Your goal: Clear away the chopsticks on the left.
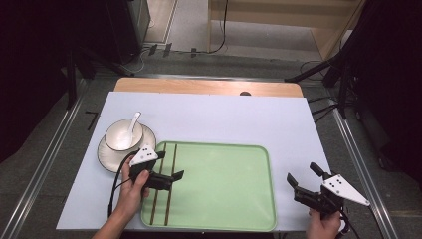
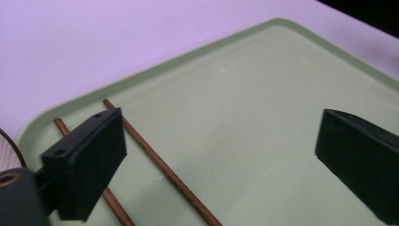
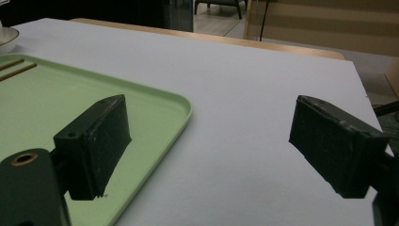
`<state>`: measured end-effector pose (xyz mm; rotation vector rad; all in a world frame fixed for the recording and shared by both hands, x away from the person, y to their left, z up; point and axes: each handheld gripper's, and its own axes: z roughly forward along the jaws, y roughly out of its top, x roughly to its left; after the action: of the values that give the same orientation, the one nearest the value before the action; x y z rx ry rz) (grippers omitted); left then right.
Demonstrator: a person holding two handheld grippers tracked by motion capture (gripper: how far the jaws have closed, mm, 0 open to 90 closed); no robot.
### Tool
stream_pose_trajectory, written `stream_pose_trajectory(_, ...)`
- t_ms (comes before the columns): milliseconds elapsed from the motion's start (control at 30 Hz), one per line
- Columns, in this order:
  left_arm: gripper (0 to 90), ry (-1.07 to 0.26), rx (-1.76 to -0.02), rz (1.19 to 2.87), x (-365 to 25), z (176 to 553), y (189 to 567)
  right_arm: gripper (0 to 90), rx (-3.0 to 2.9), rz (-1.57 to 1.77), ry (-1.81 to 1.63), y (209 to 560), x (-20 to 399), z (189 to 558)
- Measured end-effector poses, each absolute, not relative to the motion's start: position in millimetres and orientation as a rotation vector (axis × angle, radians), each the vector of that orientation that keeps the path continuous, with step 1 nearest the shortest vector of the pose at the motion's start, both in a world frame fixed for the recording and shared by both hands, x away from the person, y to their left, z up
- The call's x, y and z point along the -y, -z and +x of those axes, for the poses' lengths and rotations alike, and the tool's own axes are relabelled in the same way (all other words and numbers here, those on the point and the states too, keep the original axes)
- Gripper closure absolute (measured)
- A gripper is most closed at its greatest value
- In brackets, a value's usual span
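The left gripper (image 1: 168, 178) hovers, jaws spread, over two wooden chopsticks (image 1: 166, 184) lying along the green tray's (image 1: 229, 184) left edge. The right gripper (image 1: 304, 178) waits spread past the tray's right edge. A shallow pinch could roll the thin sticks aside.

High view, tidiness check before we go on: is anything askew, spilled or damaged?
Nothing stands out. Two brown wooden chopsticks lie parallel at the green plastic tray's left side; the white spoon rests in the white bowl on its saucer. No spills.

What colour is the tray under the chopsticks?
Pale green; the tray shows best in the high view.
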<state>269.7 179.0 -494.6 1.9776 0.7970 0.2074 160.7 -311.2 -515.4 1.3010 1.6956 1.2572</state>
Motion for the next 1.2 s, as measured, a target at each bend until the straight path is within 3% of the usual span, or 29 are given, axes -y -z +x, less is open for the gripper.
stream_pose_trajectory(1200,0.0,-0.285,-0.867,1.849,-296,236,490,12.7,-1.707,1.3,-1.254,516,309,162)
